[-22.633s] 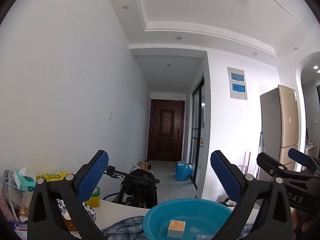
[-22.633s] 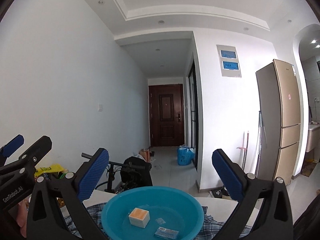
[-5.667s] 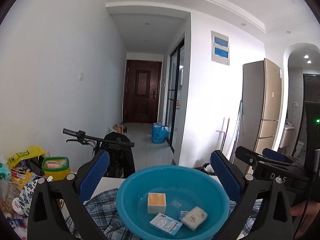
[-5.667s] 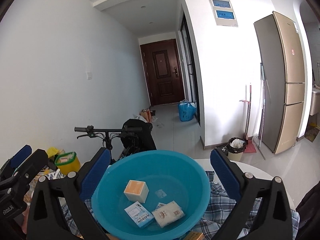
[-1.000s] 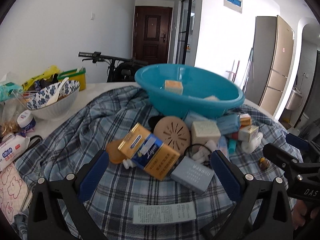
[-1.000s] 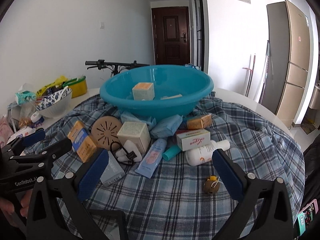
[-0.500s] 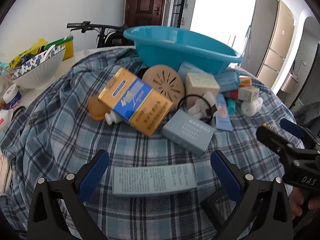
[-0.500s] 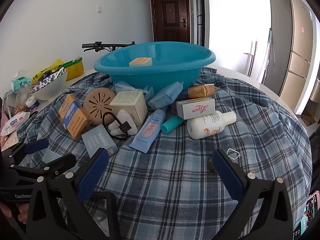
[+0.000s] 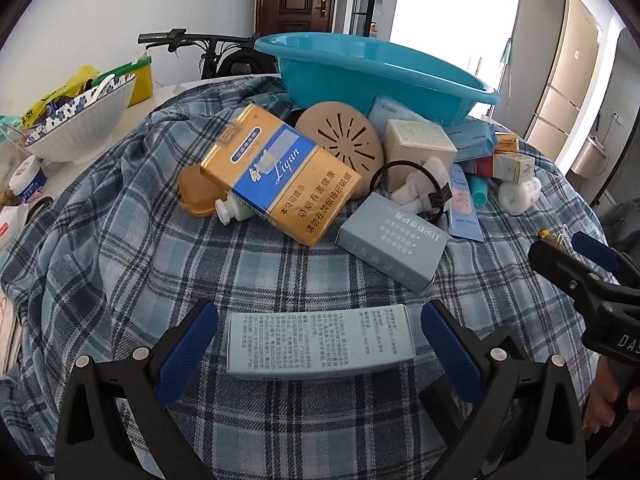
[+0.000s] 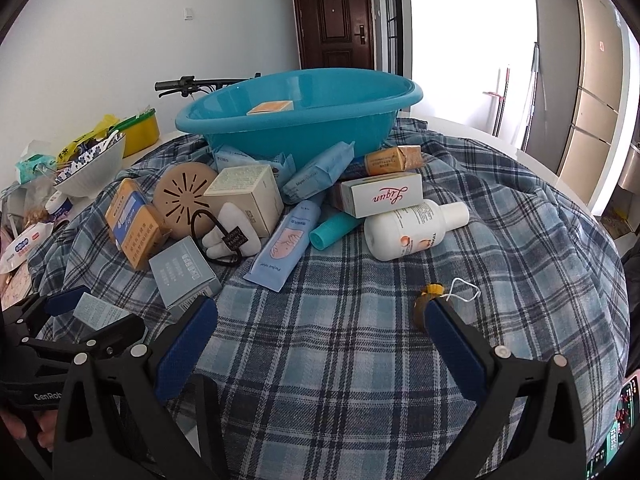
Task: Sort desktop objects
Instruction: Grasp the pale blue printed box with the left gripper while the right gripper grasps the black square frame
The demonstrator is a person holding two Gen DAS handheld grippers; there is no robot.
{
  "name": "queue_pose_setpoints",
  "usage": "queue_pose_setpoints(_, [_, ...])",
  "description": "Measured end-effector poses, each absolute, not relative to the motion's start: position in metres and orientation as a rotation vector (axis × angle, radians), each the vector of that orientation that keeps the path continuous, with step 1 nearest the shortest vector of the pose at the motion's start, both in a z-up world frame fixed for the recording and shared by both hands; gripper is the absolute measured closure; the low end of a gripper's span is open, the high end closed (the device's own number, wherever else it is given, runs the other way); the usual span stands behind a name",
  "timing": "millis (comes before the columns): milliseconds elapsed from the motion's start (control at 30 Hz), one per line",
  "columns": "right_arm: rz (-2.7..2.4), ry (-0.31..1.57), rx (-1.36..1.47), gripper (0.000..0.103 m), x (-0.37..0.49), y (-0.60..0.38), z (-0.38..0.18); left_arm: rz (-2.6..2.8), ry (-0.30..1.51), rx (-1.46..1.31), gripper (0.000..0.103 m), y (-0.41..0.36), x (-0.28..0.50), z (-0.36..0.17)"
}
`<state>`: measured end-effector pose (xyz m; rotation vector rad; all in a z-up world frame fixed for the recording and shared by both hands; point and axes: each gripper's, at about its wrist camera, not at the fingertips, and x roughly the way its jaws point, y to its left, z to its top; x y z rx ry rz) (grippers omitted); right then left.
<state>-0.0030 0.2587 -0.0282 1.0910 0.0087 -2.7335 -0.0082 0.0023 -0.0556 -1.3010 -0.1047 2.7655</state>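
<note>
- Plaid cloth [image 9: 120, 264] covers the table under both grippers, with the clutter piled ahead of them.
- Teal basin [image 10: 304, 120] sits farthest ahead, upright, an orange-topped box [image 10: 269, 107] inside it.
- Gold-and-blue carton [image 9: 280, 172] lies tilted ahead of the left gripper, its long axis running away and to the left.
- Grey-blue box [image 9: 392, 236] lies just ahead and right of that gripper, its long axis slanting toward near right.
- Pale blue printed box [image 9: 320, 340] lies flat between the left gripper's fingers, long axis crosswise from one finger to the other.
- Left gripper [image 9: 320, 352] is spread wide, pads either side of the box ends, touching neither.
- Right gripper [image 10: 320, 344] is likewise spread wide over bare cloth, holding nothing; a small brown trinket [image 10: 424, 308] lies by its right fingertip.
</note>
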Motion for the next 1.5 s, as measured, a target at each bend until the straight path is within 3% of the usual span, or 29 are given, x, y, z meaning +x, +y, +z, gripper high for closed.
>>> queue_pose_setpoints(67, [-2.731, 0.007, 1.101, 0.0, -0.004, 0.259, -0.03, 2.766, -0.113, -1.286, 0.002, 0.002, -0.007, -0.055])
queue_pose_setpoints(100, [-2.729, 0.005, 1.105, 0.0, -0.004, 0.26, -0.031, 2.76, -0.114, -1.282, 0.014, 0.002, -0.007, -0.055])
queue_pose_setpoints(133, [-2.729, 0.001, 1.107, 0.0, -0.004, 0.26, -0.031, 2.756, -0.11, -1.291, 0.019, 0.003, -0.007, -0.055])
queue_pose_setpoints(633, [-2.614, 0.033, 1.09, 0.001, 0.011, 0.251, -0.031, 2.778, -0.118, -1.251, 0.019, -0.005, 0.007, -0.045])
queue_pose_setpoints(867, [-2.478, 0.049, 1.108, 0.033, 0.026, 0.245, -0.036, 2.795, -0.114, -1.277, 0.019, -0.008, 0.002, -0.05])
queue_pose_setpoints(900, [-2.469, 0.048, 1.121, 0.045, 0.025, 0.244, -0.039, 2.792, -0.115, -1.277, 0.019, -0.007, 0.002, -0.051])
queue_pose_setpoints(1000, [-2.424, 0.007, 1.133, 0.066, 0.022, 0.243, -0.043, 2.777, -0.104, -1.278, 0.019, -0.004, 0.002, -0.051])
queue_pose_setpoints(1267, [-2.361, 0.035, 1.111, 0.07, 0.029, 0.234, -0.041, 2.774, -0.1, -1.288, 0.019, -0.004, 0.0, -0.053])
queue_pose_setpoints(1400, [-2.317, 0.048, 1.139, 0.09, 0.028, 0.23, -0.046, 2.768, -0.093, -1.29, 0.019, -0.003, 0.0, -0.053])
queue_pose_setpoints(1500, [-2.325, 0.064, 1.124, 0.096, 0.029, 0.226, -0.046, 2.763, -0.094, -1.293, 0.019, -0.003, 0.0, -0.053])
